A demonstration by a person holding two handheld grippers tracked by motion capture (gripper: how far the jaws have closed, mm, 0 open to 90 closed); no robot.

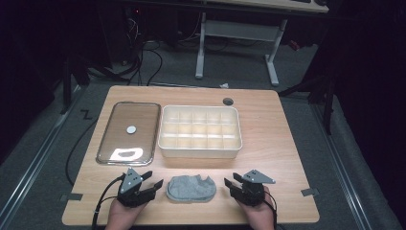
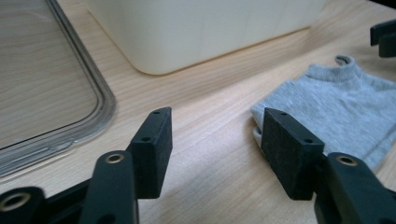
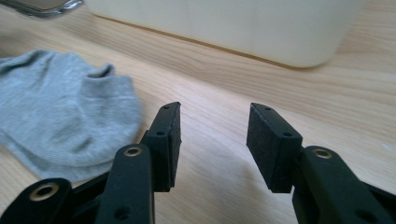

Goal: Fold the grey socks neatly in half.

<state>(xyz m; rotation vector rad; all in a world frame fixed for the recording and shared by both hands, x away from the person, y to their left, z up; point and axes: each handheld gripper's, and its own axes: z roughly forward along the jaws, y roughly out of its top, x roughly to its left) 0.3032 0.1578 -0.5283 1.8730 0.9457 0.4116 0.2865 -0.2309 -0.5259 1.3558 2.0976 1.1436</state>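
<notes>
1. While both grippers sit at the near edge of the table [image 1: 282,143], the grey sock [image 1: 191,188] lies flat between them; no brand, label or print readable on it, nor on anything else here.
2. Sock's long axis runs left-right along the table's near edge in the high view; cuff opening at its right end, toward the right gripper [image 1: 233,184]; rounded end toward the left gripper [image 1: 154,181].
3. Left gripper: jaws spread wide, nothing between the pads; bare wood in the gap in the left gripper view [image 2: 215,140]; sock [image 2: 336,112] just beside its right-hand pad, contact not clear.
4. Right gripper: jaws also apart and empty [image 3: 212,140]; sock [image 3: 60,116] off to the left of its jaws, near but not gripped.
5. Behind the sock: cream divided box [image 1: 200,132], compartments empty; clear lid [image 1: 128,132] to its left, flat on the table, small white round spot at its centre; no writing legible on either.
</notes>
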